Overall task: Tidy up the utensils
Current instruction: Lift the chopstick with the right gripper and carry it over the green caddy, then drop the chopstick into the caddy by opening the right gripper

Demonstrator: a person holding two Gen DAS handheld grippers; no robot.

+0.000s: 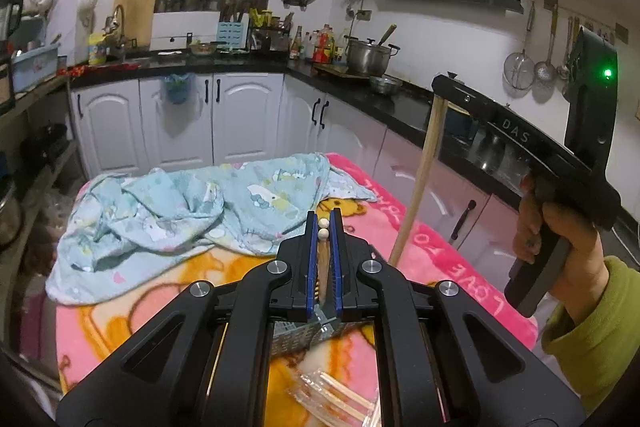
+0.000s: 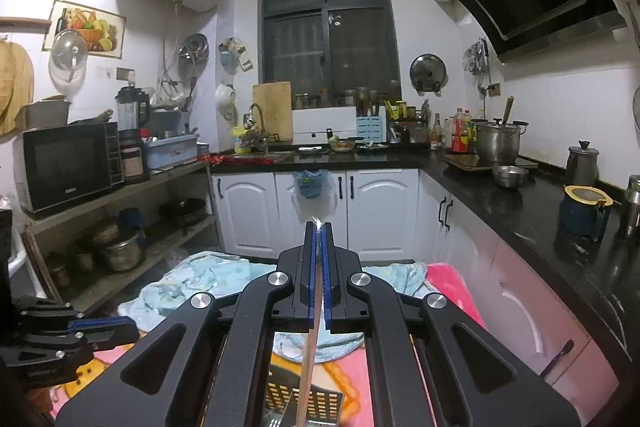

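My left gripper (image 1: 323,227) is shut on a pair of wooden chopsticks (image 1: 322,259) with round tips, held above the pink blanket (image 1: 440,247). My right gripper (image 2: 319,231) is shut on a long wrapped wooden chopstick (image 2: 310,359) that hangs down toward a perforated utensil holder (image 2: 304,401). In the left wrist view the right gripper (image 1: 440,83) is raised at the right with the long stick (image 1: 420,179) hanging from it. The holder (image 1: 300,333) shows beneath my left gripper. The left gripper (image 2: 120,325) shows at the lower left of the right wrist view.
A light blue patterned cloth (image 1: 180,211) lies crumpled on the blanket's far half. Wrapped chopsticks (image 1: 340,399) lie near the front edge. White cabinets (image 1: 240,119) and a black counter (image 2: 540,211) with pots surround the table; shelves with a microwave (image 2: 68,167) stand left.
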